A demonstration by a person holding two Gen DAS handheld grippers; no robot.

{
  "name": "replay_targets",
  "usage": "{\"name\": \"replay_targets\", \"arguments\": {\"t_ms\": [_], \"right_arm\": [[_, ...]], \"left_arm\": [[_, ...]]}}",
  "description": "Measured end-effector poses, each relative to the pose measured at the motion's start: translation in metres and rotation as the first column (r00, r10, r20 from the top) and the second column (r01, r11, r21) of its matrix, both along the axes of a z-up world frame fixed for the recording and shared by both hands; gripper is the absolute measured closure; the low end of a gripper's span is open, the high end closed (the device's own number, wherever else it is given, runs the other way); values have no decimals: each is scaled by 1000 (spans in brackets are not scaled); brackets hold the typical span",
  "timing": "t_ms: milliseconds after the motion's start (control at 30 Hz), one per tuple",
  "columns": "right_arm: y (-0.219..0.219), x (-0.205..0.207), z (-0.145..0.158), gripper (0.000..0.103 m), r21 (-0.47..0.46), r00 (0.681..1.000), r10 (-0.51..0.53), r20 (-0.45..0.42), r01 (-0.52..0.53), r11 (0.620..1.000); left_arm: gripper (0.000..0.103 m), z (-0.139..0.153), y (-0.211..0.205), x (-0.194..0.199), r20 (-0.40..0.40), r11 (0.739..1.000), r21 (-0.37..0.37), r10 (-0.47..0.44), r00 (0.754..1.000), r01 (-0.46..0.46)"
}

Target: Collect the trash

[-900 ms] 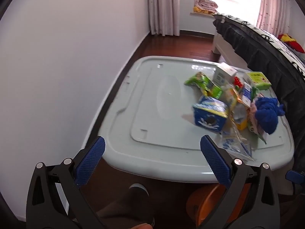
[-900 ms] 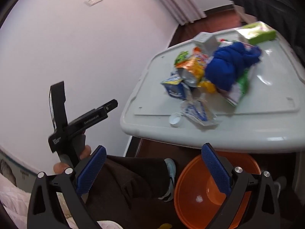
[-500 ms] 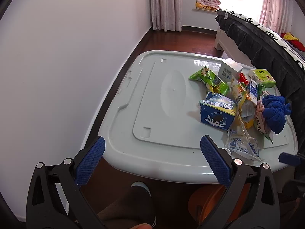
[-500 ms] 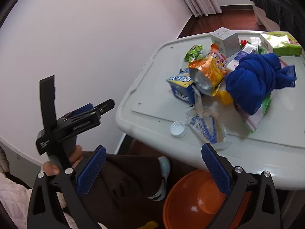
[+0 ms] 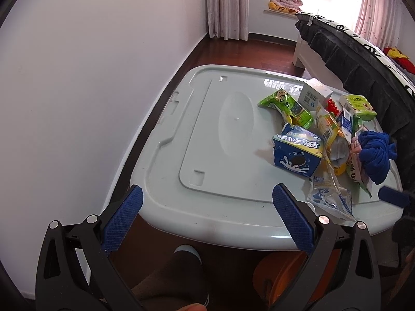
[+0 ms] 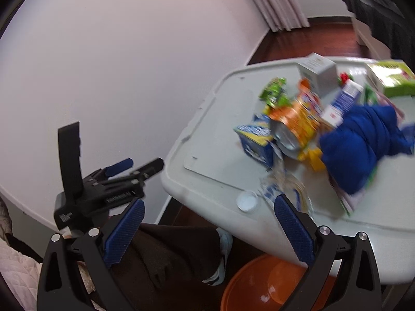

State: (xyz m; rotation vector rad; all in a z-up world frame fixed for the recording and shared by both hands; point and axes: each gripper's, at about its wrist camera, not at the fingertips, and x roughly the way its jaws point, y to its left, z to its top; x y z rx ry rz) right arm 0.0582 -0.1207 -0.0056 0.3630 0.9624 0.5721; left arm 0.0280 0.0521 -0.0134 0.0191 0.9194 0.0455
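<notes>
Your left gripper (image 5: 207, 217) hangs spread wide and empty over the near edge of the grey lid (image 5: 207, 134); the trash pile (image 5: 326, 140) lies right; your right gripper (image 6: 210, 229), equally wide, holds nothing; its blurred view seemingly shows an orange basin (image 6: 262, 287) below.

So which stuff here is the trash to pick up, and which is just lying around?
For the job:
- blue milk carton
- green snack bag
- orange snack bag
- clear plastic wrapper
- white bottle cap
- orange bin

Probably just lying about:
- blue cloth
- bed
- curtains
</notes>
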Motion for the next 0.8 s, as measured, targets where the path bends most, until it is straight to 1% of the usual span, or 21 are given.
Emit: {"name": "replay_targets", "arguments": {"t_ms": [33,100,167,233,300,400,467,500,533,633,667,800], "right_arm": [[0,2,2,4,-18,1000,10,-10,-10,1000],[-8,-2,9,4,-38,1000,15,0,-15,999],[-26,-10,13,4,-68,999,-34,-6,33,997],[-50,-19,14,4,-50,994,-108,-15,107,993],[-73,-27,12,4,-27,982,-188,-25,187,982],[-89,-30,10,4,-21,971,-239,-30,238,971],[-90,-28,9,4,-33,966,-255,-30,254,967],[-93,-25,15,4,-30,966,-258,-5,258,966],[-96,-25,24,4,-47,963,-269,24,269,962],[-110,-8,33,4,11,954,-298,39,297,955],[-114,-5,38,4,15,949,-310,60,310,951],[-126,0,47,4,-8,939,-324,111,327,945]], "left_arm": [[6,0,0,0,-1,1000,5,-2,1000,2],[6,-1,-2,1,-3,1000,13,-14,1000,14],[6,-3,-3,1,-5,1000,9,-25,1000,25],[6,-3,-5,2,-8,999,-11,-40,999,40],[6,-6,-10,6,-22,999,-17,-49,999,49],[6,-9,-16,8,-36,997,-37,-67,997,65],[6,-10,-20,7,-34,997,-30,-71,997,70],[6,-10,-23,7,-34,997,-19,-73,997,72],[6,-11,-25,7,-37,997,-14,-76,996,75],[6,-14,-30,8,-51,996,-20,-90,995,89],[6,-15,-32,8,-53,995,-20,-95,994,94],[6,-17,-39,9,-54,993,-3,-116,992,116]]}}
